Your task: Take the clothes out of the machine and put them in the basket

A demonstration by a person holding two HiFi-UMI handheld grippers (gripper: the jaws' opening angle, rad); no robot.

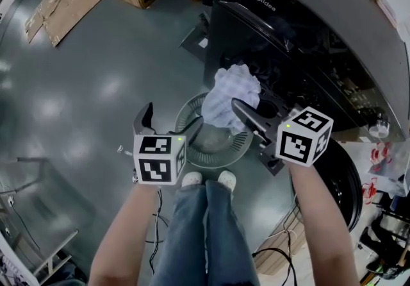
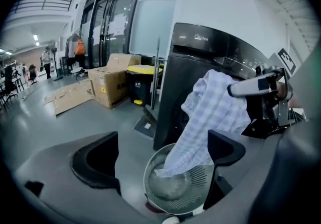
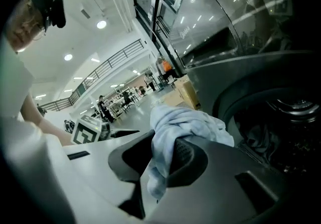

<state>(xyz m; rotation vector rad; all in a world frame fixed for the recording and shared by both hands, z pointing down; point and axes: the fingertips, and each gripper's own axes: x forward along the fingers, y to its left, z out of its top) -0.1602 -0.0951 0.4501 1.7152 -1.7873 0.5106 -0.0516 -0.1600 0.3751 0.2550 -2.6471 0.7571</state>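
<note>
We look down on the basket (image 1: 218,145). The checked cloth (image 1: 232,92) hangs from the right gripper (image 1: 238,108) and covers the far half of the basket, while the near half lies bare. The washing machine (image 1: 301,28) walls off the right side, just behind the cloth. The left gripper (image 1: 174,114) hovers at the basket's left rim, with open grey floor (image 1: 83,86) beyond it. Our shoes (image 1: 208,180) stand just beside the near rim.

The left forearm (image 1: 122,240) and the right forearm (image 1: 323,227) are stretched forward, bare. The left gripper (image 1: 170,123) is tilted downward, and its fingers (image 2: 95,160) are spread wide, with nothing pinched between them. The right gripper (image 1: 240,108) is carried a little higher and further forward. Its fingers (image 3: 188,160) are closed on a fold of pale checked cloth (image 1: 234,89).
</note>
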